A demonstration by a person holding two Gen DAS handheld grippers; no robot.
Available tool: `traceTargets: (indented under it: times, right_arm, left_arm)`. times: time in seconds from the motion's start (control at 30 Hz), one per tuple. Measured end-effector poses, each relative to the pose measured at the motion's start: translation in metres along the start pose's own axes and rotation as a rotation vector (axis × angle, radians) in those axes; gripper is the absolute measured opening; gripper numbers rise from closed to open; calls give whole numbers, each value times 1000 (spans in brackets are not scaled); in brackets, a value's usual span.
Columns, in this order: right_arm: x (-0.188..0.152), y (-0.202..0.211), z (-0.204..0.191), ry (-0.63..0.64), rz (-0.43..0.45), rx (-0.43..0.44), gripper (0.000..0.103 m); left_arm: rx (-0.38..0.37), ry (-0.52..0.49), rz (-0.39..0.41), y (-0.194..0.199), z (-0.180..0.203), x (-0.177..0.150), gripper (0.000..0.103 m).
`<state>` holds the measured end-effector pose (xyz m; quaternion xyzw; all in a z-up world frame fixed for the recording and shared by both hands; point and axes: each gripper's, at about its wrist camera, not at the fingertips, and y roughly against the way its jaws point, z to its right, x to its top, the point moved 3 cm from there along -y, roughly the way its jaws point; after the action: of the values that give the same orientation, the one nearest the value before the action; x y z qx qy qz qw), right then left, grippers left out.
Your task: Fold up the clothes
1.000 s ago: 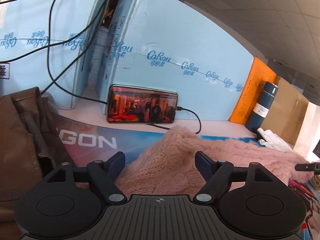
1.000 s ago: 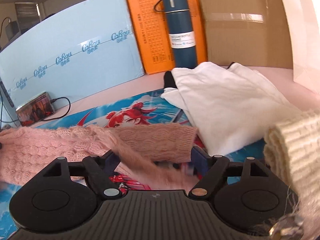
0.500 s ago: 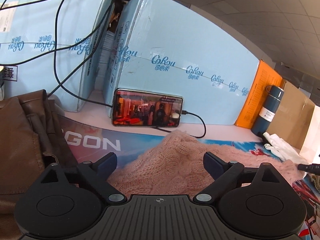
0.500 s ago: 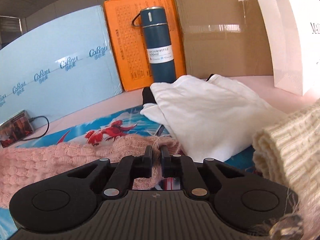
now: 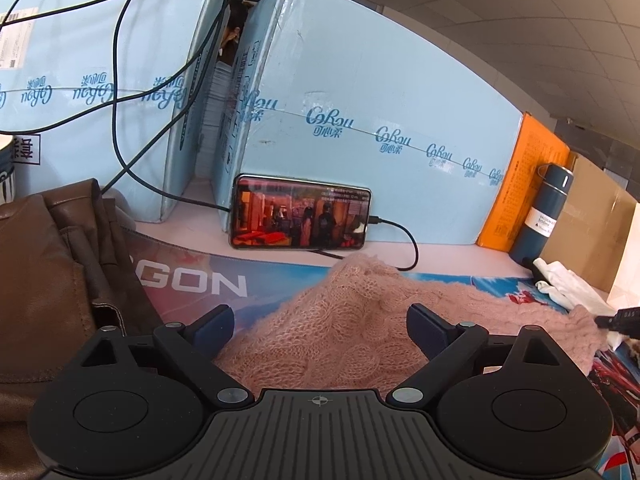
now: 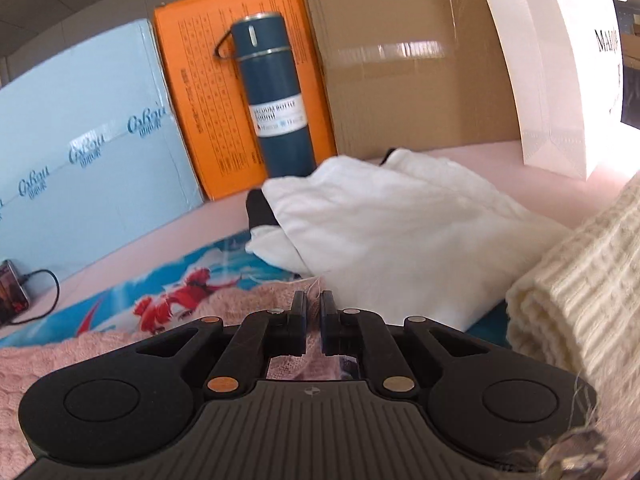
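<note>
Both differ: left gripper [image 5: 320, 322] fingers spread wider over pink sweater [image 5: 360, 320]; right gripper [image 6: 313, 312] now clamps it.

cluttered desk: phone [image 5: 301, 218], cardboard boxes [image 6: 412, 68]

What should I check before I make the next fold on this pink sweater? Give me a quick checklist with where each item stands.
1. Right tool gripping the pink sweater: ok, shut with pink knit between its fingers.
2. Left tool ready to grasp: ok, open, fingers either side of the sweater.
3. Left tool contact with the fabric: cannot tell.
4. Phone and its cable apart from the sweater: not ok, the cable runs right at the knit's edge.
5. White garment out of the way: not ok, it lies against the sweater's far edge.
6. Brown jacket apart from the sweater: ok.
</note>
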<state>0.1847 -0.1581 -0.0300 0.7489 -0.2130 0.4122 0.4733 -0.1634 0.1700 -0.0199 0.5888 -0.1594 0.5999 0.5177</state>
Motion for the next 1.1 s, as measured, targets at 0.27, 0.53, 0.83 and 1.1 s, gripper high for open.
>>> traceTargets:
  times: [0.27, 0.53, 0.83, 1.1]
  right_arm:
    - [-10, 4, 2, -115, -21, 15, 68]
    - [-28, 10, -45, 115, -30, -24, 20]
    - [-19, 90, -26, 168, 190, -95, 18]
    - [-8, 110, -22, 84, 235, 77, 18]
  left_arm:
    - [1, 6, 6, 3, 1, -1, 96]
    - [-10, 39, -14, -1, -6, -1, 96]
    - [-40, 74, 3, 3, -11, 1, 96]
    - [11, -11, -123, -23, 4, -5, 96]
